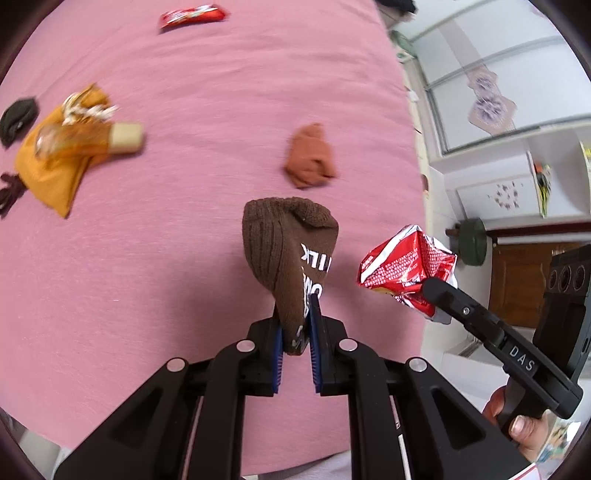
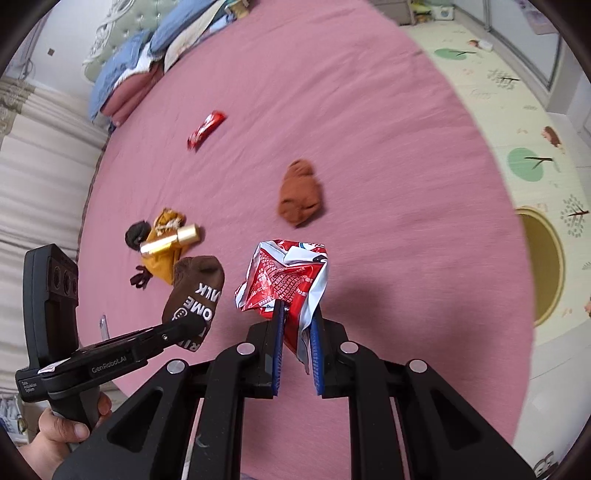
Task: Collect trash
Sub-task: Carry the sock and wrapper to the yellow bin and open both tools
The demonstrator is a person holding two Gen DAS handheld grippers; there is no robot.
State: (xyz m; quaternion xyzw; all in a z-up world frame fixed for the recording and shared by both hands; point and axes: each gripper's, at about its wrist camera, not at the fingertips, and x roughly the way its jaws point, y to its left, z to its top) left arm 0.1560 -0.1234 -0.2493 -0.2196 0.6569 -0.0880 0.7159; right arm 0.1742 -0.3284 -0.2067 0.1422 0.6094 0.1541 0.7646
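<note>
My left gripper [image 1: 295, 314] is shut on a dark brown knitted sock [image 1: 288, 251] with white lettering, lifted above the pink bed [image 1: 184, 258]. That sock [image 2: 195, 288] and the left gripper [image 2: 192, 325] also show at the lower left of the right wrist view. My right gripper [image 2: 297, 314] is shut on a crumpled red and white snack wrapper [image 2: 284, 280], also held above the bed [image 2: 406, 221]. From the left wrist view the wrapper [image 1: 406, 269] hangs at the right, pinched by the right gripper [image 1: 432, 288]. A red candy wrapper [image 1: 192, 15] [image 2: 207, 129] lies far off on the sheet.
A rust-coloured sock [image 1: 310, 157] [image 2: 301, 194] lies ahead. An orange pouch [image 1: 55, 166] with a gold-capped bottle [image 2: 170, 240] and a black bundle [image 1: 18, 118] sit at the left. Pillows [image 2: 147, 55] are at the bed's head. A patterned floor mat [image 2: 517, 129] and a round yellow basket [image 2: 546, 266] lie right of the bed.
</note>
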